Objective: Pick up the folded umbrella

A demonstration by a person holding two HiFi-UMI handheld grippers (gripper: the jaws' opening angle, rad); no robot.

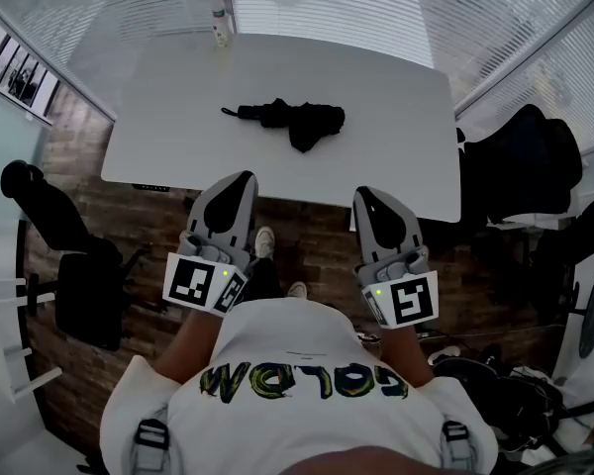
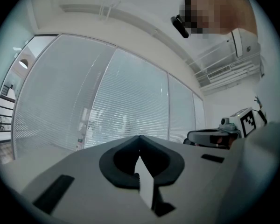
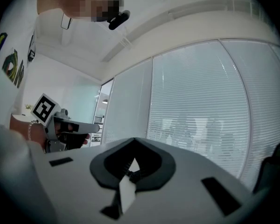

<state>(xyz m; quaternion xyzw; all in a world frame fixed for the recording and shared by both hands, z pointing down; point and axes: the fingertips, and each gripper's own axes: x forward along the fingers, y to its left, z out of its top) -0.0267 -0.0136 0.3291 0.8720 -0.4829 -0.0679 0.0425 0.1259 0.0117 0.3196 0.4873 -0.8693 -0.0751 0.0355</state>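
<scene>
A black folded umbrella [image 1: 287, 120] lies on the white table [image 1: 178, 127], a little beyond its middle, handle end to the left. Both grippers are held level on the near side, well short of it, their tips over the table's near edge in the head view. My left gripper [image 1: 245, 178] is shut with nothing in it, and its jaws meet at the tip [image 2: 139, 137] in the left gripper view. My right gripper [image 1: 365, 193] is also shut and empty [image 3: 133, 139]. Neither gripper view shows the umbrella, only the window blinds ahead.
A small bottle [image 1: 219, 28] stands at the table's far edge. Black office chairs stand at the left [image 1: 74, 265] and right [image 1: 525, 166] of the table. Slatted blinds [image 1: 376, 8] close off the far side. The person's shoes [image 1: 265, 241] rest on the wooden floor.
</scene>
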